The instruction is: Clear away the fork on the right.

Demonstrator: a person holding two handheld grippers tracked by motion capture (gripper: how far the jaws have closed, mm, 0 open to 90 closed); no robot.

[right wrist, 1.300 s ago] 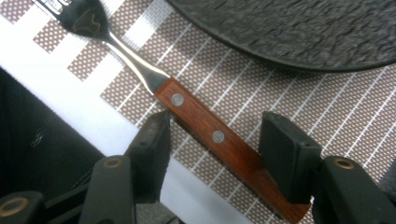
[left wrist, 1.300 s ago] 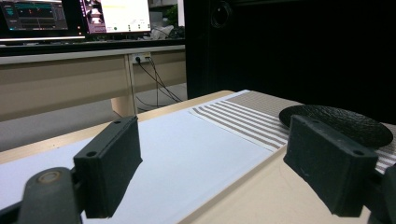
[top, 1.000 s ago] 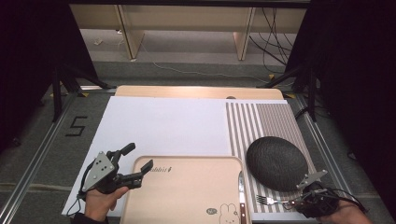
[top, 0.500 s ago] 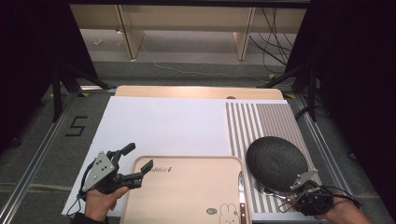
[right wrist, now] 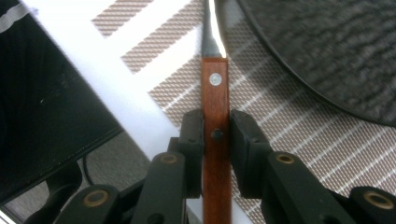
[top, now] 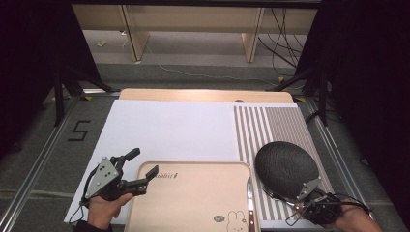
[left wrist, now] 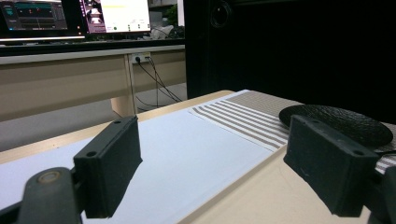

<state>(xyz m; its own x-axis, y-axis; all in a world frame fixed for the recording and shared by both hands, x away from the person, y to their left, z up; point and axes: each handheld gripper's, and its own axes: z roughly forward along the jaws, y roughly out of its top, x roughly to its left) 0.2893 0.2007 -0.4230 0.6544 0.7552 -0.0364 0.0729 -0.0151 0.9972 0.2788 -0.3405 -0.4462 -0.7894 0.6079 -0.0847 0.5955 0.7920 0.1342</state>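
Observation:
A fork with a wooden handle lies on the striped placemat beside the dark round plate. My right gripper has just been closing, and its pads now press on both sides of that handle. From above, the right gripper sits at the placemat's near edge, just below the plate. My left gripper is open with nothing between its jaws, over the left corner of the beige tray. Along its jaws I see the tray's edge and the white mat.
A knife with a wooden handle lies along the tray's right edge. The striped placemat covers the table's right side, the white mat the rest. Desk legs and cables stand beyond the far edge.
The right gripper's jaws have closed onto the fork's handle, and that hand has shifted slightly toward the near edge. The left gripper has stayed where it was, still open.

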